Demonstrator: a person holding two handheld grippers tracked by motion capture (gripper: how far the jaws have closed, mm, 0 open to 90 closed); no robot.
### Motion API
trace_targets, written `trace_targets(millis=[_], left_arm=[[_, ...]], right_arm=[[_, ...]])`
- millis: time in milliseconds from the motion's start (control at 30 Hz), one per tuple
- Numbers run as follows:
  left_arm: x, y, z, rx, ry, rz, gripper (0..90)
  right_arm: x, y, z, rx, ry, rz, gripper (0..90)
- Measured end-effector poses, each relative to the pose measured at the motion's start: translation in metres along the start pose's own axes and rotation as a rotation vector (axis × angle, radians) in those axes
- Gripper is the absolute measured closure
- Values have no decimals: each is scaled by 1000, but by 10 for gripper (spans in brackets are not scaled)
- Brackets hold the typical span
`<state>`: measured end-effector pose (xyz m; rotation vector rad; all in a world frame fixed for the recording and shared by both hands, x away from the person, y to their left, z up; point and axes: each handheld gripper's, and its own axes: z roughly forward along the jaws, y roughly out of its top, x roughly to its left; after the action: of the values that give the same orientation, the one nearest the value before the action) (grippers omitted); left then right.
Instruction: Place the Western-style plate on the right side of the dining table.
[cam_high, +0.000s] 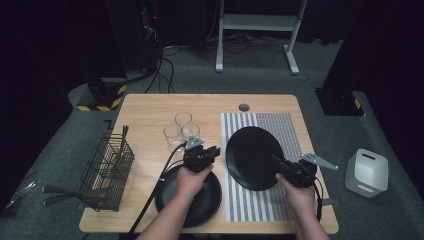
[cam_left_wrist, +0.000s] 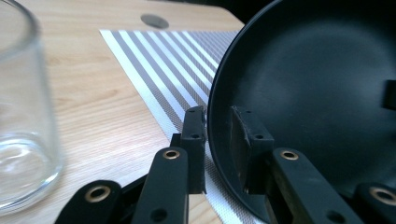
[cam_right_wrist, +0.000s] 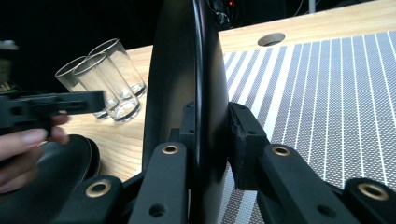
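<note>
A black plate (cam_high: 250, 150) stands tilted on edge above the striped mat (cam_high: 282, 125). My right gripper (cam_high: 276, 162) is shut on its lower right rim. In the right gripper view the plate (cam_right_wrist: 177, 70) is edge-on, with the right gripper (cam_right_wrist: 210, 112) pressing a pad on each face. My left gripper (cam_high: 214, 151) is at the plate's left edge. In the left gripper view the left gripper (cam_left_wrist: 219, 116) straddles the rim of the plate (cam_left_wrist: 317, 93): one jaw outside, one inside, with small gaps, so it is open.
A second black plate (cam_high: 202, 202) lies flat under my left hand near the front edge. Three clear glasses (cam_high: 180, 131) stand close to the left gripper, one glass (cam_left_wrist: 23, 116) very near. A wire basket (cam_high: 107, 167) with utensils sits at the table's left.
</note>
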<state>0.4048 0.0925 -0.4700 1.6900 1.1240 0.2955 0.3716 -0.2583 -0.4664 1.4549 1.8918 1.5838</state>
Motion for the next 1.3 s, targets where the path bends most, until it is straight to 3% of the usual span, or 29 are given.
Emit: trace_targets(millis=[133,367,533,700,800,967,1033,1100,1300], left_arm=[[2,-4,-24,-25,0,35,742],[16,-16,-75,-94,-11,19,736],[33,-31,-112,-118,35,22,730],[55,-49,-140,-136,83,-11,731],[61,-56,-146,-130,97,-14,732],[63,-64,-148,-122,106,7,732],[63,-66,-148,-128,99,1,732],[64,-68,-146,-129,99,4,731],[67,-73,-143,-127,92,-13,731]], right_arm=[[-3,1,2,14,-1,22,775],[-9,4,6,42,-5,62,770],[-16,3,8,61,-19,88,763],[-22,1,10,65,-9,134,767],[-23,2,12,62,-7,158,767],[-19,7,16,58,-17,153,773],[-17,10,14,43,-45,129,789],[-14,14,14,50,-93,75,804],[-21,13,15,63,-95,123,812]])
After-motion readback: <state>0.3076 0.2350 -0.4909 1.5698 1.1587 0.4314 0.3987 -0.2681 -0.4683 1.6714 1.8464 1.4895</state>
